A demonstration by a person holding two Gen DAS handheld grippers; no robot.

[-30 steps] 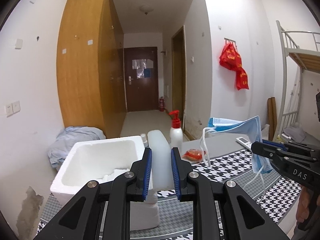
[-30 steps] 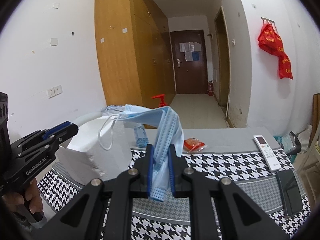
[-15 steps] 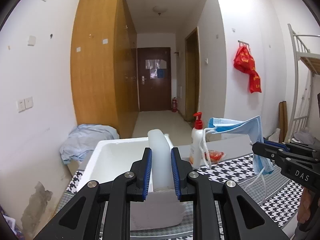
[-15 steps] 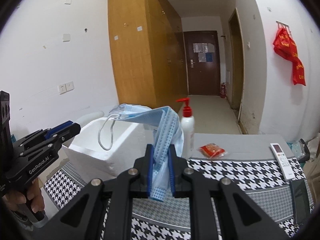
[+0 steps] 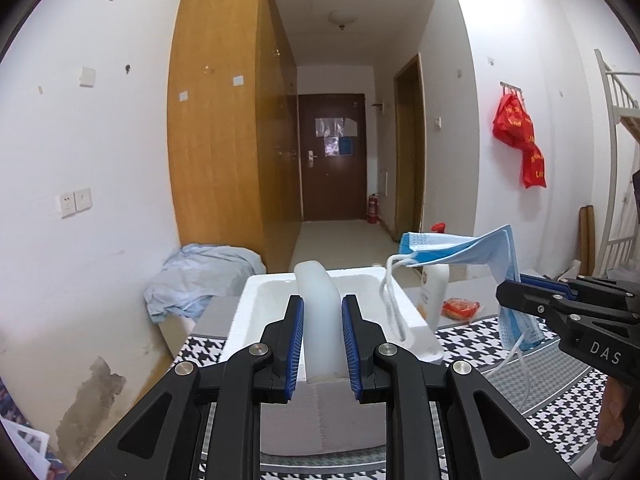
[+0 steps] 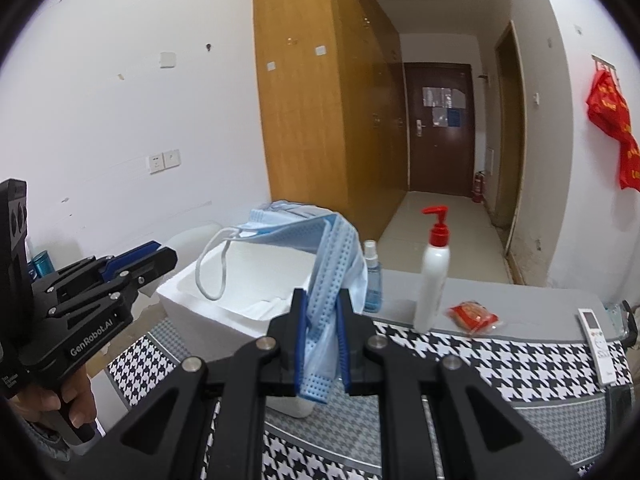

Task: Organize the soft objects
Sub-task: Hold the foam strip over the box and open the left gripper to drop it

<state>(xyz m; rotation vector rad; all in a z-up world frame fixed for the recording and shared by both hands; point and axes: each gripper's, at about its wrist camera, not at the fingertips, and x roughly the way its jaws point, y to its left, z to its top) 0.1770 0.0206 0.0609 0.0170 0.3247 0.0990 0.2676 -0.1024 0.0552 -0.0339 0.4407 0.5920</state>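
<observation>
left tool clamped on 1 white block, right tool on 1 mask

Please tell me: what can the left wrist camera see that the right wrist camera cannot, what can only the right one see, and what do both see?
Only the left wrist view shows the pale translucent piece clamped in the left gripper, and the crumpled bluish cloth by the wall.

Only the right wrist view shows the small blue spray bottle and the white remote.

Both show the blue face mask held by the right gripper, the white foam box, the pump bottle and the red packet.
</observation>
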